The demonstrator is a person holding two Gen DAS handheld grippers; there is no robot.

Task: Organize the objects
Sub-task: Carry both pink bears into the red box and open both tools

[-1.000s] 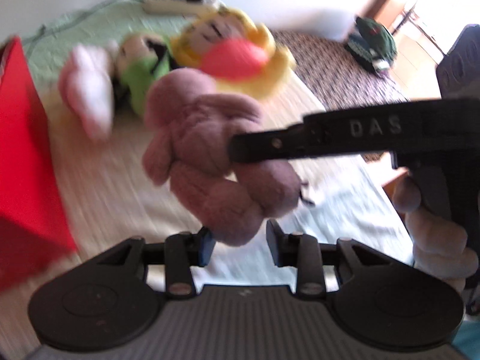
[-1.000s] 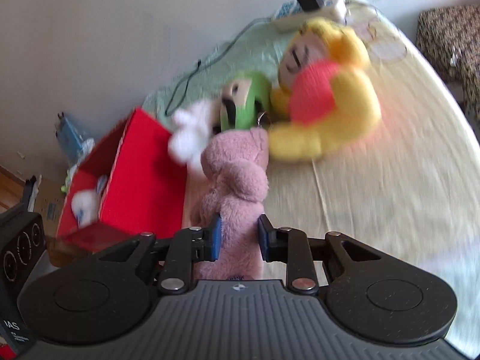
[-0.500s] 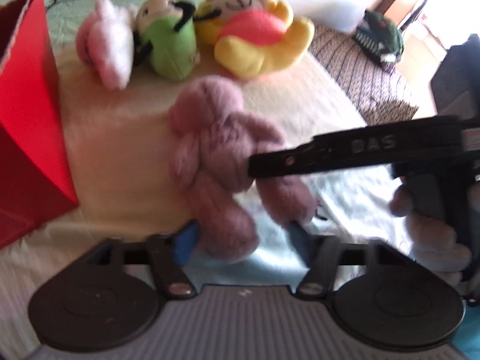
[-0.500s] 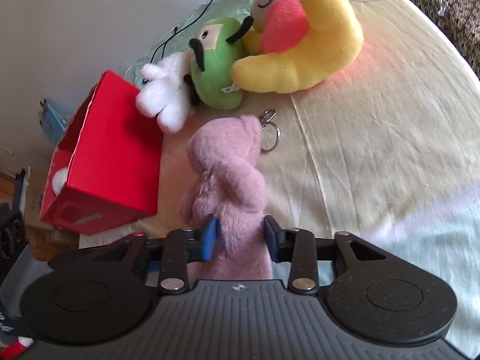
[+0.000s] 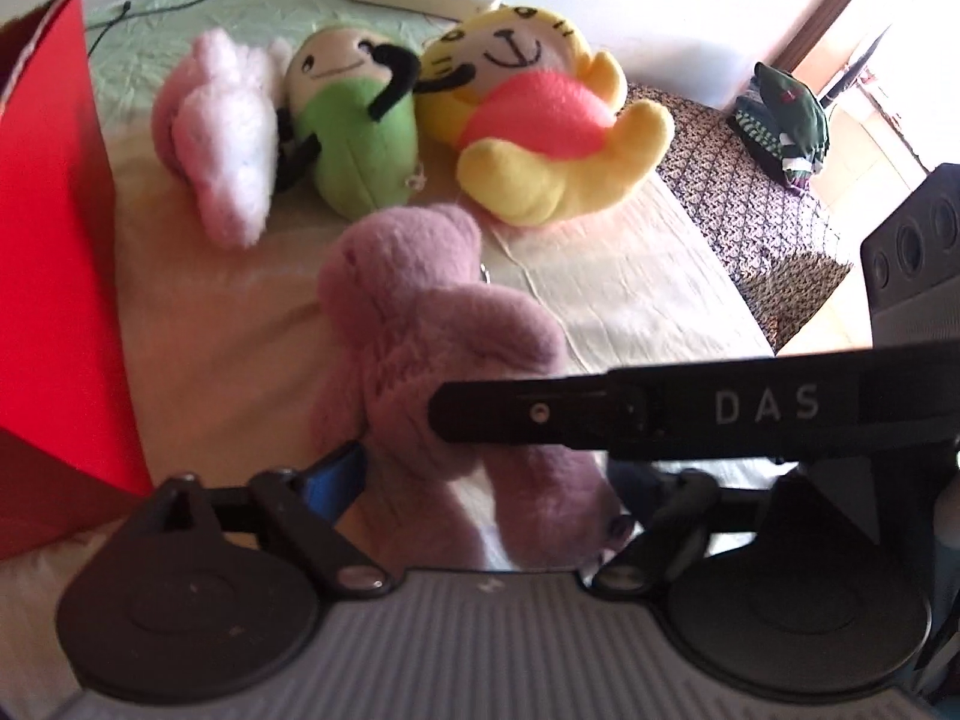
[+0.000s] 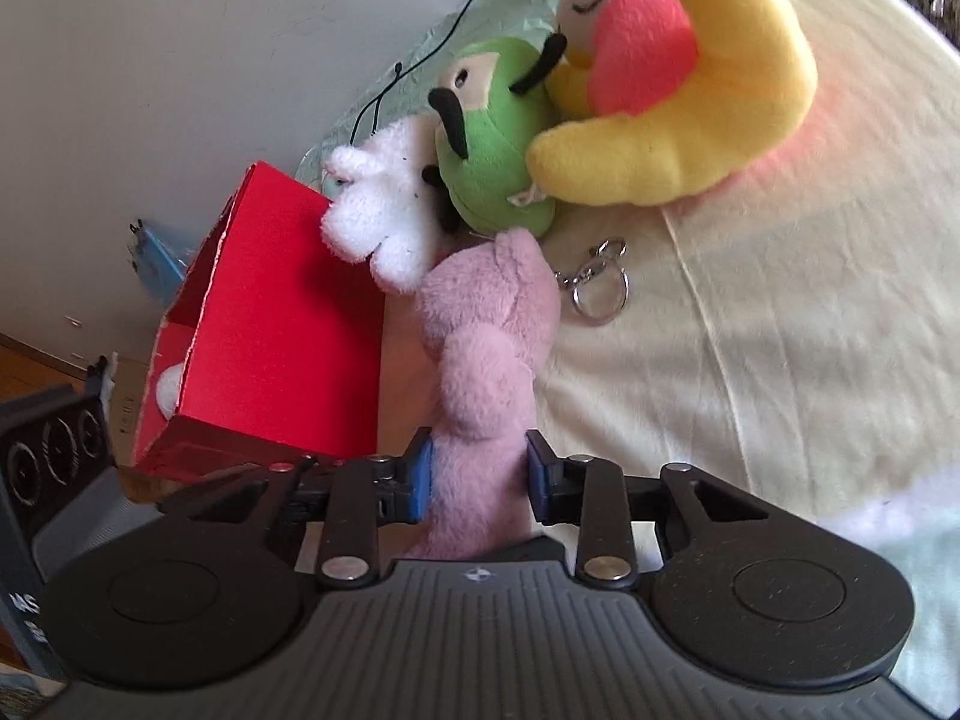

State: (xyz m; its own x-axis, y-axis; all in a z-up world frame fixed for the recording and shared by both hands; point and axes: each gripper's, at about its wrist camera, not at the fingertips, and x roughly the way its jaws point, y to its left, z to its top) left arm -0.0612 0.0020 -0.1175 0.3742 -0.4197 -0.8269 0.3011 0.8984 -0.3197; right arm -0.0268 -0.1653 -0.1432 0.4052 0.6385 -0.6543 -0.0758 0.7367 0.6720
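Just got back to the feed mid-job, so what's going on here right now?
A person is tidying soft toys on a bed using two handheld grippers. The right gripper is closed on the fluffy pink plush toy, its pads pressing the toy's lower body. The left gripper has just released that toy and stands open around its legs. The red cardboard box sits just beside it, while the white plush, green plush and yellow plush lie on the bed.
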